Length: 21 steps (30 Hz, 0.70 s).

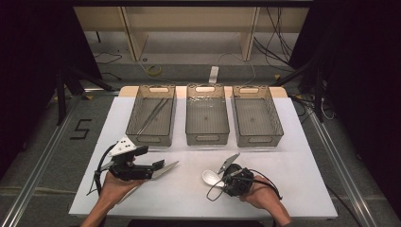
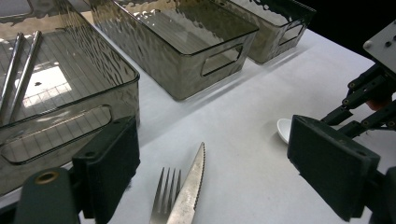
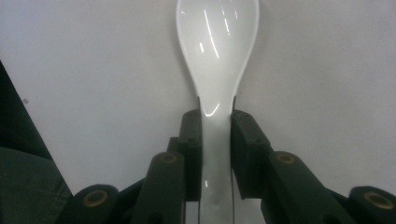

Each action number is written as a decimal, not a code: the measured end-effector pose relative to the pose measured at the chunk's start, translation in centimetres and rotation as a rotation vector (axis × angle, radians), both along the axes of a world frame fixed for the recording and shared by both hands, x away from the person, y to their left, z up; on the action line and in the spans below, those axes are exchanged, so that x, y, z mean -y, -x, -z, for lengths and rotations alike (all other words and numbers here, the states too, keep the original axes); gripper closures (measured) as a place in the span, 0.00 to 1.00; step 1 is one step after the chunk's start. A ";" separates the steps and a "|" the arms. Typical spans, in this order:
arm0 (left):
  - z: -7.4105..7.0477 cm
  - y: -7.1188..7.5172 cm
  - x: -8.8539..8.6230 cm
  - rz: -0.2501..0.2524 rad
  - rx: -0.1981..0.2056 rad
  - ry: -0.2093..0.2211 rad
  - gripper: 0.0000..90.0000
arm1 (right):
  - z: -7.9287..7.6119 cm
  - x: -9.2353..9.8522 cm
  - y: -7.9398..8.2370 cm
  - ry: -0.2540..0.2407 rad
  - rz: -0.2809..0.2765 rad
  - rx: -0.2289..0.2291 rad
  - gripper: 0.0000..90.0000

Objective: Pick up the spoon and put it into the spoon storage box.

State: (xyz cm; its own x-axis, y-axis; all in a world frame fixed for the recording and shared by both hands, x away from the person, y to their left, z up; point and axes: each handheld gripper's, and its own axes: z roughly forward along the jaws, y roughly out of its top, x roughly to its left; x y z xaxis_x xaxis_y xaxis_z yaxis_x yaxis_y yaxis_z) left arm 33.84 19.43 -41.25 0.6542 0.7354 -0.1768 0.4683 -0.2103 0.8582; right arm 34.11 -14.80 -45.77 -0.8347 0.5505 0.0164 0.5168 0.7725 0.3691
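Note:
A white ceramic spoon [image 3: 217, 46] lies bowl-up on the white table, and my right gripper [image 3: 217, 126] is shut on its handle. From above, the spoon [image 1: 209, 177] is at the front centre, with the right gripper [image 1: 220, 179] just to its right. My left gripper [image 1: 155, 167] hangs at the front left, its jaws wide apart. Between them, a serrated knife [image 2: 189, 186] and a fork [image 2: 164, 193] lie side by side on the table, touching neither jaw. The knife's blade [image 1: 168, 168] points right. The spoon's bowl [image 2: 282, 129] also shows from the left gripper.
Three clear grey bins stand in a row at the back of the table: left [image 1: 150, 138], middle [image 1: 207, 138], right [image 1: 259, 138]. The left bin holds a pair of metal chopsticks [image 1: 153, 115]. The other two look empty. The table's front edge [image 1: 189, 215] is close to the hands.

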 end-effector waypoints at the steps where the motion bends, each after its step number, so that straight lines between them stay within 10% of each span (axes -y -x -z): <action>1: 0.0 0.0 0.0 -0.001 0.000 0.001 0.18 | -0.1 0.2 -0.1 -0.006 -0.007 0.001 0.85; 21: 0.0 -0.2 -0.2 -0.009 -0.005 0.008 0.18 | -4.3 2.5 -4.1 -0.185 0.106 0.120 0.84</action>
